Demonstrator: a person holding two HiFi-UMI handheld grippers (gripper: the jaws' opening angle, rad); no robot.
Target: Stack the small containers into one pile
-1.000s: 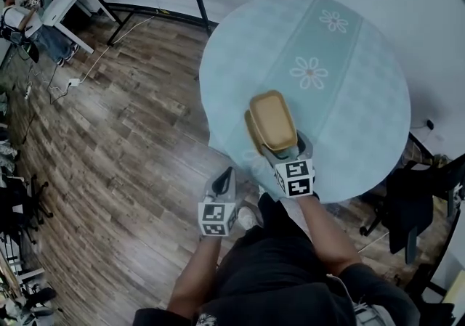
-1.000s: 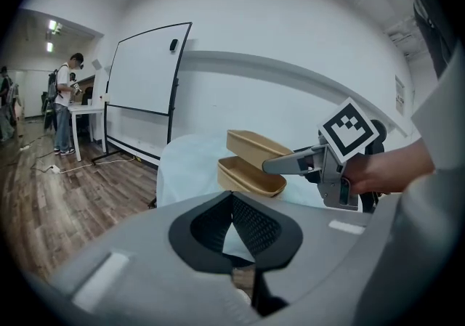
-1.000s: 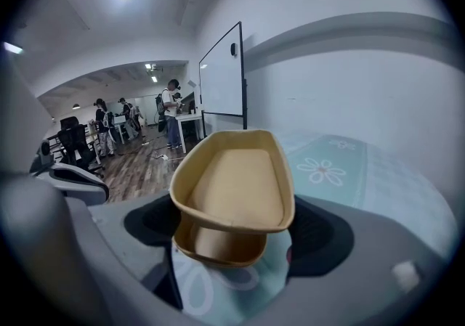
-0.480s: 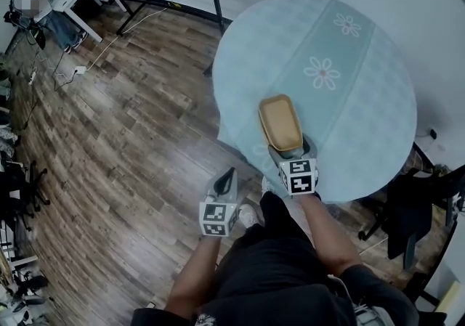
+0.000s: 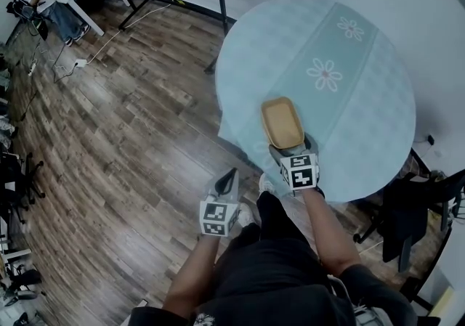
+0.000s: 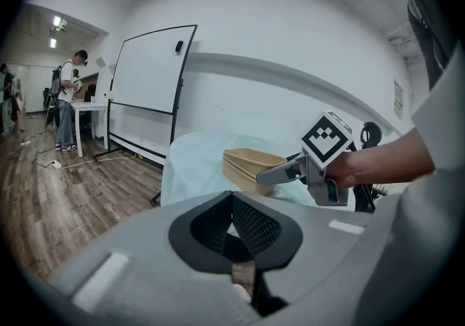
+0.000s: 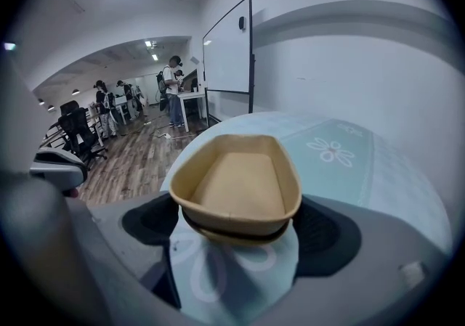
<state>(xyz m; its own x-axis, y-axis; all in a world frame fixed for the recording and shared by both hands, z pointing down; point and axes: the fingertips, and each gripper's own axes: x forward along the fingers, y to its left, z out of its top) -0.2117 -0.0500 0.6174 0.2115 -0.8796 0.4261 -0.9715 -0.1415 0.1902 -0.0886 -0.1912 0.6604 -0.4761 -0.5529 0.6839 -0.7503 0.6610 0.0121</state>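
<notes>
Two containers (image 5: 282, 122) now sit nested and level toward the tabletop's (image 5: 363, 92) 7 o'clock edge; a second ago the top one was askew. Right tool (image 5: 290, 146) has just been opening, the pile between its parted jaws, so stacking looks done. Left tool (image 5: 227, 181) is closed, empty, over wood floor (image 5: 123, 121).

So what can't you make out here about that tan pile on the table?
- Count in the pile of containers: two rims show in the right gripper view; the top one hides anything nested lower.
- Grip: the right hand-held gripper has jaws that have just been opening, but the pile's flared rim covers where the pads would meet it, so contact is unclear.
- Head view: the pile is too small to settle either.
</notes>
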